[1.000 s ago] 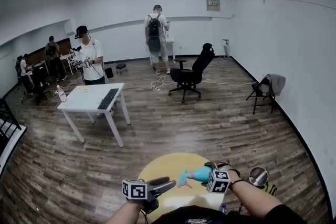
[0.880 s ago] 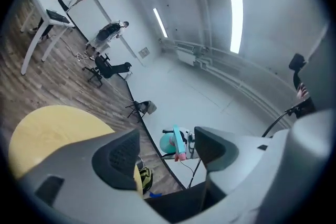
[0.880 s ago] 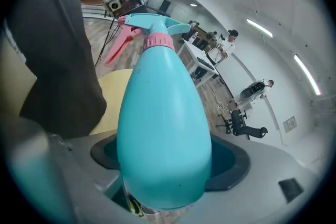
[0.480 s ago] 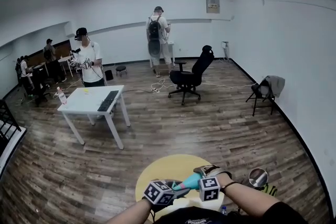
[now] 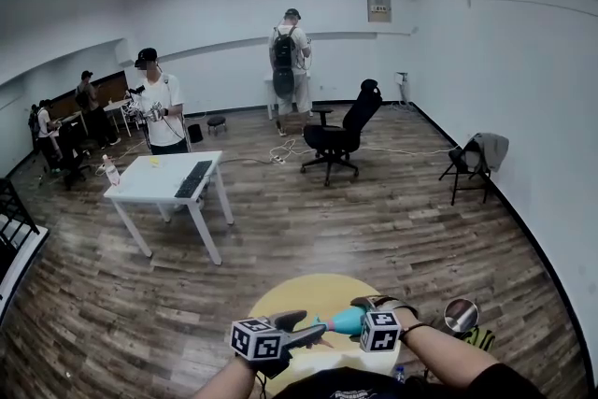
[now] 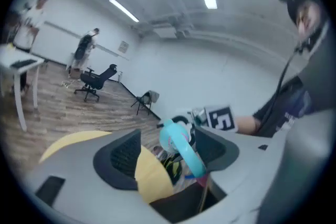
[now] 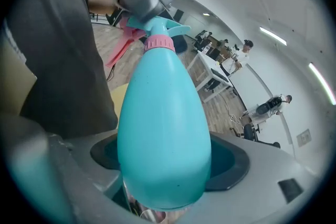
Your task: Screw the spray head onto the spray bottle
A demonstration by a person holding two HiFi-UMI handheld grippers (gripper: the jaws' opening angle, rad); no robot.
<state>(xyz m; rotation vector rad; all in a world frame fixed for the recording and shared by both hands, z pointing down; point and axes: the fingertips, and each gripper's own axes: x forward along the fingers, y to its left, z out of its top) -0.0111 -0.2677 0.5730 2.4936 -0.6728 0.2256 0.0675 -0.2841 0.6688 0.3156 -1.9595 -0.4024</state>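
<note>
Both forearms come in from the bottom edge of the head view, and their tools meet tip to tip above the round yellow worktop. The left gripper lies close to level and points across at the right gripper. The right gripper's jaws are clamped on the wide body of the turquoise egg-shaped plastic spray bottle, held off the worktop with its neck toward the left gripper. The turquoise spray head with a pink trigger sits on the bottle's pink collar. The left gripper's jaws have just been opening and now stand spread, the spray head between them but not pinched.
</note>
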